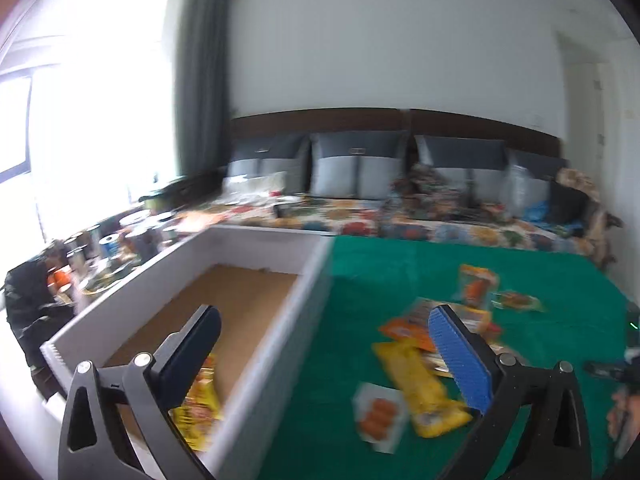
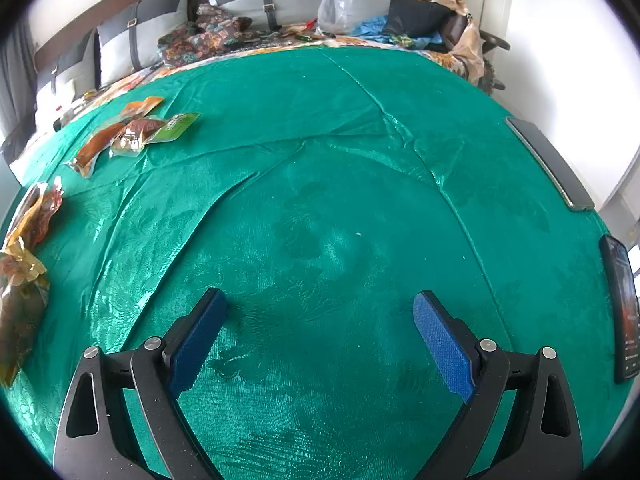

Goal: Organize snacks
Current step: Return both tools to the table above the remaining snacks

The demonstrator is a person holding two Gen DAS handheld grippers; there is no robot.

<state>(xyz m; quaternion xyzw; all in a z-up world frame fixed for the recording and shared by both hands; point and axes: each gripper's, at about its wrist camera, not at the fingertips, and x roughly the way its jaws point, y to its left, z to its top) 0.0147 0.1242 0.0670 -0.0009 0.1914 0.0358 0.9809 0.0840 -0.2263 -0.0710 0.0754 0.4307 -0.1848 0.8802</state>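
Observation:
My left gripper (image 1: 326, 334) is open and empty, held over the right wall of a white box (image 1: 280, 340) with a brown floor. A yellow snack packet (image 1: 198, 404) lies inside the box near its front. On the green cloth (image 1: 400, 276) to the right lie a long yellow packet (image 1: 420, 388), a white packet with orange pieces (image 1: 378, 412) and several orange packets (image 1: 476, 284). My right gripper (image 2: 320, 316) is open and empty above bare green cloth (image 2: 340, 160). Several snack packets (image 2: 136, 132) lie far left of it, and more (image 2: 24, 248) at the left edge.
A sofa with grey cushions (image 1: 356, 168) and a patterned cover stands behind the table. Cans and jars (image 1: 108, 244) crowd a surface left of the box. Two dark phones (image 2: 552, 164) (image 2: 622, 312) lie at the cloth's right edge. A plastic bag (image 2: 340, 4) and clothes sit on the sofa.

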